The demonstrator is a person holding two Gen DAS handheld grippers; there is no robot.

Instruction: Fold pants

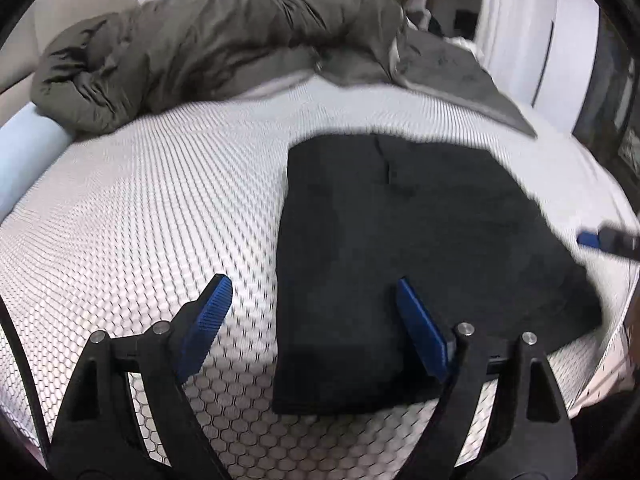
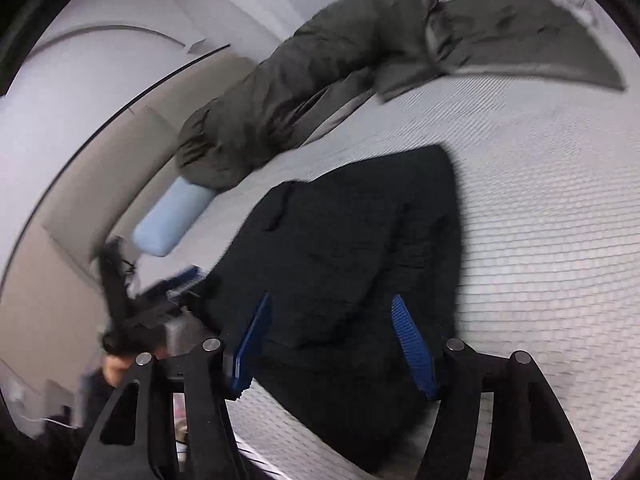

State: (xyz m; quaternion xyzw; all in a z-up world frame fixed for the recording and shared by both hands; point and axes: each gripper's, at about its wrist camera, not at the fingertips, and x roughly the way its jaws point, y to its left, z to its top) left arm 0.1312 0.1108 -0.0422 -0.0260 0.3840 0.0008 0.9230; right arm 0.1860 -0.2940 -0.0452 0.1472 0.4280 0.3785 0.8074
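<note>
Both tools hang over the bed with blue-padded black fingers spread and nothing clamped. Left tool (image 1: 312, 328) stands released above the near left edge of the folded black pants (image 1: 400, 248), one pad over the cloth and the other over bare mattress. Right tool (image 2: 332, 340) is unclenched too, its pads straddling the near part of the pants (image 2: 352, 260) without visibly pressing them; contact is hard to judge through the blur. From the left wrist view only a blue tip of the right tool shows, at the right edge, smeared by motion. The pants lie flat as a dark block on the white honeycomb-textured mattress (image 1: 140, 220); their folds are barely legible. Farther off sprawls a crumpled olive-grey duvet (image 1: 200, 48), with a pale blue bolster pillow (image 2: 172, 220) at its left end and a grey blanket (image 1: 452, 68) to the right. White curtains and walls close the room beyond.
</note>
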